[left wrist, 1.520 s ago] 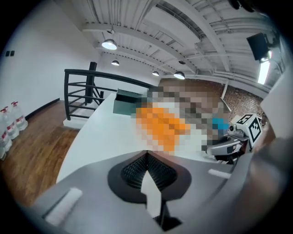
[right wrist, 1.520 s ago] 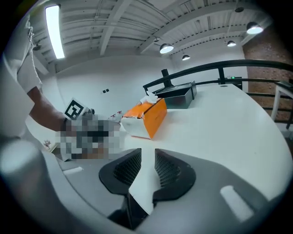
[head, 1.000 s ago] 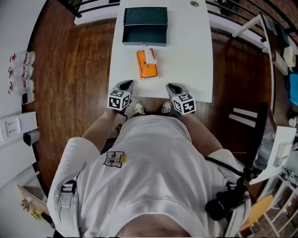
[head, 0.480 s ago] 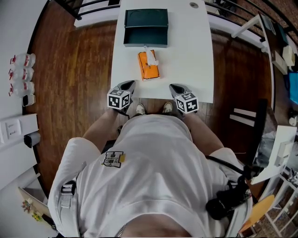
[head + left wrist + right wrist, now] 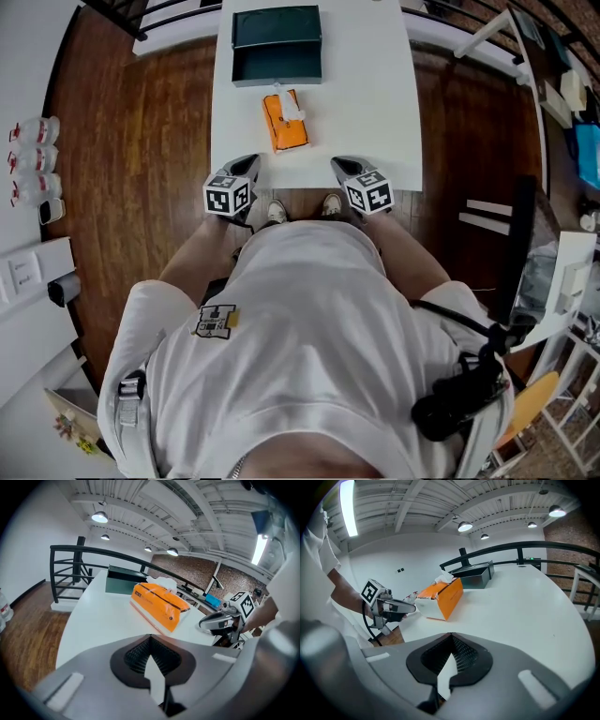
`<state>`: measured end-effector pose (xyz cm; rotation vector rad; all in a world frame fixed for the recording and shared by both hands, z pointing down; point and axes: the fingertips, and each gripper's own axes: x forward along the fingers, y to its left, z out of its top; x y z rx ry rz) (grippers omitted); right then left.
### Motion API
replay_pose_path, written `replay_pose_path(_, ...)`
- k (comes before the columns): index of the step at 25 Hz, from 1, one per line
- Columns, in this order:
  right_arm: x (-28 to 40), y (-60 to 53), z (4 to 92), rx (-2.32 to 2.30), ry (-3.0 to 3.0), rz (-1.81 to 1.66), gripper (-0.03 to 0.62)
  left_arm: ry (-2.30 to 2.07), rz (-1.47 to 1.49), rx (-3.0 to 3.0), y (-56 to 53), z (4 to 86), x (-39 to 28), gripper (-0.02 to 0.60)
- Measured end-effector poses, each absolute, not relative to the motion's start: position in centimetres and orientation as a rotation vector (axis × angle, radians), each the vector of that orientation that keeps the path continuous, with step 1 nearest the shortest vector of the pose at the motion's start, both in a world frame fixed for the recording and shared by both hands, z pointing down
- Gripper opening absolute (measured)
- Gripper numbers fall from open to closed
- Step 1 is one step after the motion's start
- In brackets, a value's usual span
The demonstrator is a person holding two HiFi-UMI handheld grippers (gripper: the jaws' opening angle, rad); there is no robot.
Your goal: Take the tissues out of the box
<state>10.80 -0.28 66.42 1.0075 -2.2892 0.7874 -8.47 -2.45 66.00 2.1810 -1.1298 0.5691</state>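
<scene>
An orange tissue pack (image 5: 284,123) lies in the middle of the white table (image 5: 375,103), with a white tissue poking out of its top (image 5: 292,114). Both grippers hover at the table's near edge, short of the pack. My left gripper (image 5: 250,162) is to the pack's near left and is shut with nothing in it. My right gripper (image 5: 338,163) is to its near right, also shut and empty. In the left gripper view the pack (image 5: 159,604) lies ahead of the shut jaws (image 5: 150,637). The right gripper view has the pack (image 5: 440,597) ahead to the left of that gripper (image 5: 451,635).
A dark green open box (image 5: 277,45) stands at the table's far end behind the pack, also seen as the box (image 5: 123,580) and the box (image 5: 476,576). A black railing (image 5: 75,557) runs beyond the table. Wooden floor surrounds it; bottles (image 5: 28,155) stand at left.
The head view has shifted, so the table sits higher and further left in the frame. Both grippers stay at the near edge and the tissue pack has not moved.
</scene>
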Motion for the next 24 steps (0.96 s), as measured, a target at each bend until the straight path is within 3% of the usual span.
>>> replay_pose_path(24, 10.83, 0.11, 66.72, 1.006, -2.267, 0.758, 0.0, -1.151, 0.556, 2.185, -2.27, 66.04, -8.32, 0.0)
